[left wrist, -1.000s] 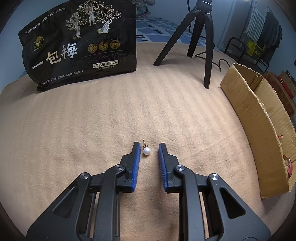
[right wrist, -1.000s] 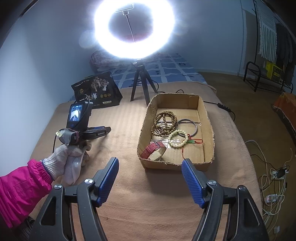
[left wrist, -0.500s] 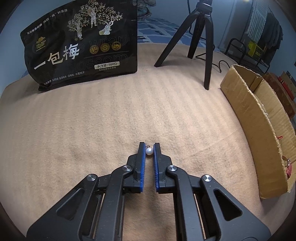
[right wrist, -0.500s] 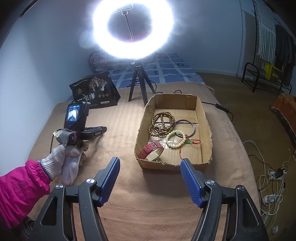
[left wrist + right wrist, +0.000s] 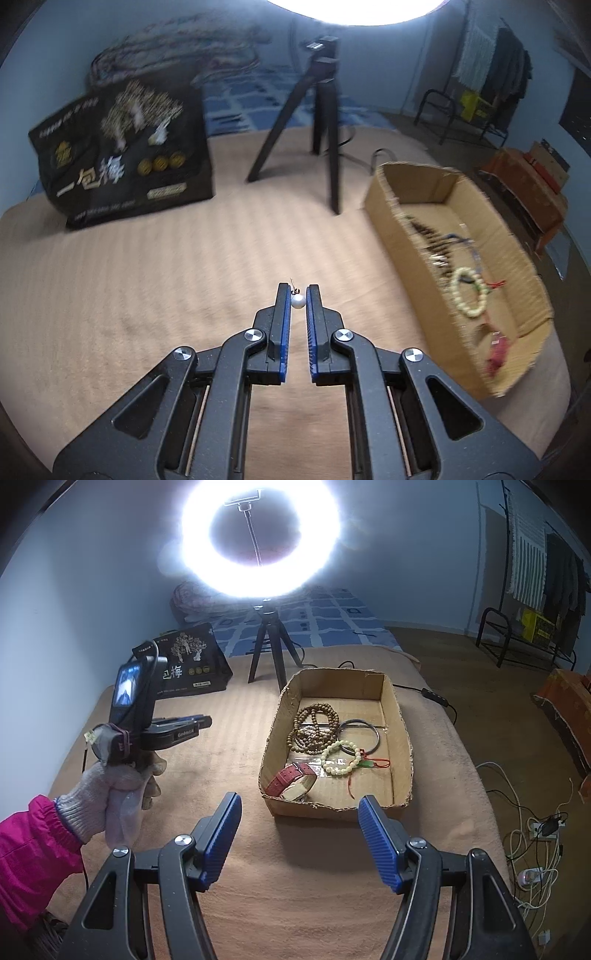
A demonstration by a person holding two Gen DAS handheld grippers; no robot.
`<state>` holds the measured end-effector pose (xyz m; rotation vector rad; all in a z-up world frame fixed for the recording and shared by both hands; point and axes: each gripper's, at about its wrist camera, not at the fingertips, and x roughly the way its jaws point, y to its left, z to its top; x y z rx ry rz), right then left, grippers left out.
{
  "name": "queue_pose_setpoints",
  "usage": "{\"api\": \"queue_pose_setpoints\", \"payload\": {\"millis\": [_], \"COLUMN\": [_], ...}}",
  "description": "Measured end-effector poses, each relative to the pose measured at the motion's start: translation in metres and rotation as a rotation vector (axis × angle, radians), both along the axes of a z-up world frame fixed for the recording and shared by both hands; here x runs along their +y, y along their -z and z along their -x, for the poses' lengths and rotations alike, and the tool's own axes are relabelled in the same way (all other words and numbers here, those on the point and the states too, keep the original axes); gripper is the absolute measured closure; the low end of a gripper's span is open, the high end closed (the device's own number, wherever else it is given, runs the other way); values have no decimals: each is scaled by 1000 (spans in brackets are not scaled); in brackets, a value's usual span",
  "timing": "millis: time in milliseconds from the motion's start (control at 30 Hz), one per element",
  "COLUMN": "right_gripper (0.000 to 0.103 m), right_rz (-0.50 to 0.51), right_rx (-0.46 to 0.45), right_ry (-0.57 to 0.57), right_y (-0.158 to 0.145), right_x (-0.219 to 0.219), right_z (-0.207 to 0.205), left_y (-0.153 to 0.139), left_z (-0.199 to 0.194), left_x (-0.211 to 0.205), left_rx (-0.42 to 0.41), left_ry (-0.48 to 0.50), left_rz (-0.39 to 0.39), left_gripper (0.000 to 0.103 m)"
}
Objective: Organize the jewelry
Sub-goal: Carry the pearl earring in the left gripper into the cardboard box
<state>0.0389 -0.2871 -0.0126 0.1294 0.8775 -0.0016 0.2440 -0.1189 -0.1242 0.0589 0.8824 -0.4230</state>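
Note:
A white pearl earring [image 5: 297, 301] with a thin gold post is pinched between the blue pads of my left gripper [image 5: 298, 295], lifted above the tan cloth. To its right lies the cardboard box [image 5: 402, 236]. In the right wrist view that box [image 5: 402, 738] holds brown prayer beads [image 5: 314, 727], a dark bangle [image 5: 360, 734], a pale bead bracelet [image 5: 341, 760] and a red-strapped watch [image 5: 293, 781]. The left gripper [image 5: 205, 720] hovers left of the box, held by a gloved hand [image 5: 110, 794]. My right gripper [image 5: 300, 834] stands open near the box's front wall, nothing between its fingers.
A black snack bag [image 5: 125, 158] stands at the back left. A black tripod [image 5: 314, 122] carrying a bright ring light [image 5: 258, 535] stands behind the box. Cables and a power strip [image 5: 532, 853] lie on the floor to the right. A pink sleeve [image 5: 33, 845] enters at the lower left.
My left gripper closed on the pearl earring, then lifted it off the cloth and swung toward the box. The right gripper stayed where it was.

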Motion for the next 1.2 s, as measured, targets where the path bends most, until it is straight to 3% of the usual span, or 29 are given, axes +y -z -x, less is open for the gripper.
{"api": "queue_pose_setpoints", "payload": {"millis": [567, 1200], "right_gripper": [36, 36], "right_rz": [-10, -1], "right_rx": [-12, 5], "right_ry": [35, 64], "right_y": [-5, -3], "right_x": [-13, -23], "right_z": [7, 8], "left_y": [-45, -43], "left_z": [34, 50], "left_x": [-80, -140], "left_rx": [-43, -32], "left_ry": [127, 188], "left_rz": [66, 52], "left_gripper": [97, 97]}}
